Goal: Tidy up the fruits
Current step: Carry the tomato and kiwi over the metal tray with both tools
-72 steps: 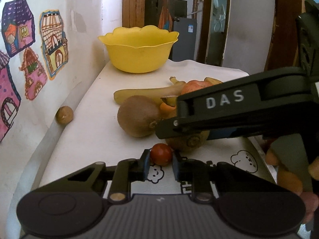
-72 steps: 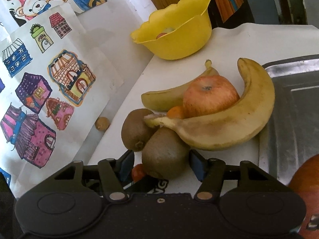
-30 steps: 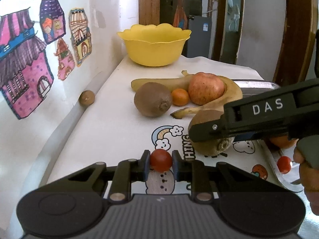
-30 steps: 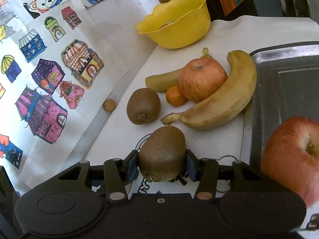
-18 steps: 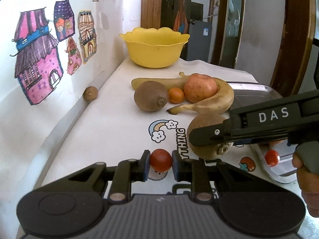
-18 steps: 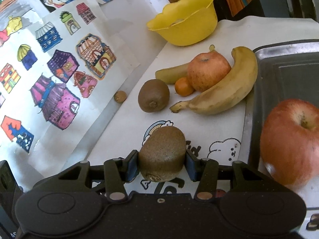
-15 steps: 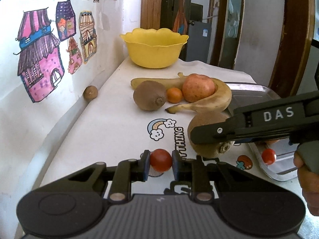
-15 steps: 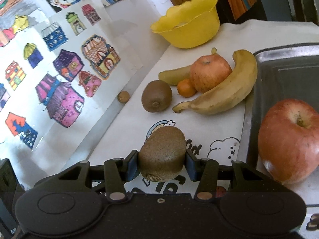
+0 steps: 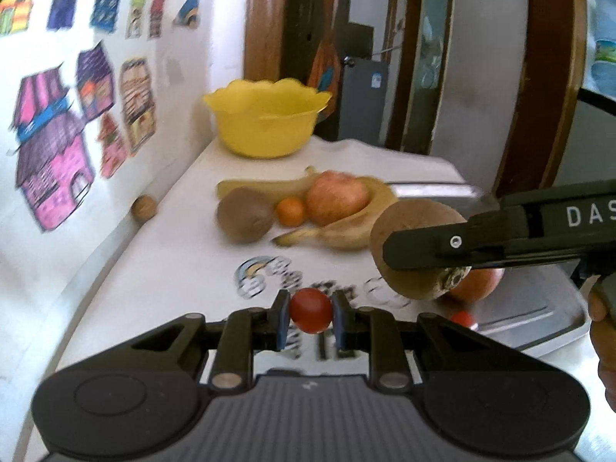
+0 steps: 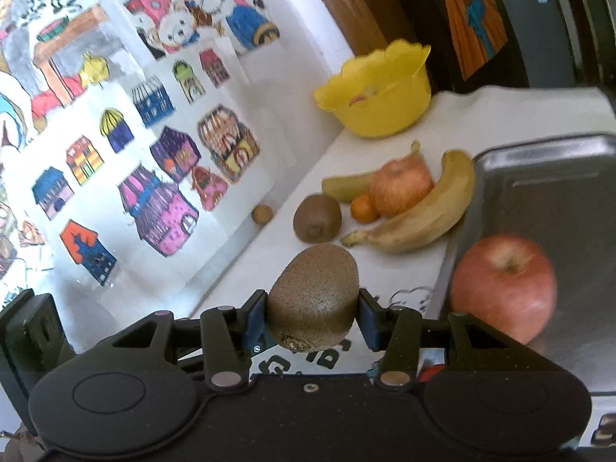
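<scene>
My left gripper point(image 9: 310, 315) is shut on a small red cherry tomato point(image 9: 310, 311), held above the white tablecloth. My right gripper point(image 10: 312, 310) is shut on a brown kiwi point(image 10: 313, 294), held in the air; it shows in the left wrist view point(image 9: 417, 248) near the metal tray point(image 9: 539, 310). On the cloth lie a second kiwi point(image 10: 317, 218), a small orange point(image 10: 364, 208), an apple point(image 10: 402, 184) and two bananas point(image 10: 419, 215). A red apple point(image 10: 504, 287) and a cherry tomato point(image 9: 463, 317) sit in the tray point(image 10: 546, 200).
A yellow bowl point(image 10: 375, 100) with something inside stands at the far end of the table. A small brown nut-like ball point(image 10: 262, 213) lies by the wall, which is covered with drawings point(image 10: 154, 177). A wooden door frame point(image 9: 539, 77) is behind the tray.
Both grippers have pulled back and risen from the fruit pile, each carrying its fruit. The right gripper with the kiwi has moved right, toward the tray.
</scene>
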Available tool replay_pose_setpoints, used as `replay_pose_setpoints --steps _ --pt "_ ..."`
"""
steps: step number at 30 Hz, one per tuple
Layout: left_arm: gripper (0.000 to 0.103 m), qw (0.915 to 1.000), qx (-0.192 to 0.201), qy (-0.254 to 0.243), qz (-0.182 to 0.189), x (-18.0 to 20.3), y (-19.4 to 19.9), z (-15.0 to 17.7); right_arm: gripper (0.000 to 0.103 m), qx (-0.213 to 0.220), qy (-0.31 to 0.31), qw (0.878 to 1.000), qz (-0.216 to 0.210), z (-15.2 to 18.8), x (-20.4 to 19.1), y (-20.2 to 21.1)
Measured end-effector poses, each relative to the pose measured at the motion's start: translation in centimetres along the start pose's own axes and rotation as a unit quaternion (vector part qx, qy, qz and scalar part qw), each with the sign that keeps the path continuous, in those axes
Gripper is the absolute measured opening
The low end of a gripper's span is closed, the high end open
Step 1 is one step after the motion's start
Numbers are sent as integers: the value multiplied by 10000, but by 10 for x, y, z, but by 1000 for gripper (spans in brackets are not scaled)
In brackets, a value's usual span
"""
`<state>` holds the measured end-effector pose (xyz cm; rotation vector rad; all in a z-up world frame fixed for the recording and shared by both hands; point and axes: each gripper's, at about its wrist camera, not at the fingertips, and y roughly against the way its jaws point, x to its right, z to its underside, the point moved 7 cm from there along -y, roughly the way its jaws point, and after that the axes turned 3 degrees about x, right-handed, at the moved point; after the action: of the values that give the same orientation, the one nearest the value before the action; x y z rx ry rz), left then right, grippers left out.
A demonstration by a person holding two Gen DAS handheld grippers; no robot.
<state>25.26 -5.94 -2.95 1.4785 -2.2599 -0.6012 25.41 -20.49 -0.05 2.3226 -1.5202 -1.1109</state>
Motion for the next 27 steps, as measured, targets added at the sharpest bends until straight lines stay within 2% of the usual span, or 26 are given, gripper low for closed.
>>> replay_pose_setpoints --steps 7,15,19,27 --pt "25 9990 165 -105 401 50 -5 -14 51 398 84 9985 380 -13 30 51" --pt "25 9962 107 -279 818 108 -18 -11 51 493 -84 9952 847 -5 84 92" --pt "25 9949 24 -375 940 130 -25 -7 51 474 -83 9933 1051 3 105 102" --pt "25 9941 -163 -500 951 153 -35 5 51 352 -176 9931 1105 17 130 103"
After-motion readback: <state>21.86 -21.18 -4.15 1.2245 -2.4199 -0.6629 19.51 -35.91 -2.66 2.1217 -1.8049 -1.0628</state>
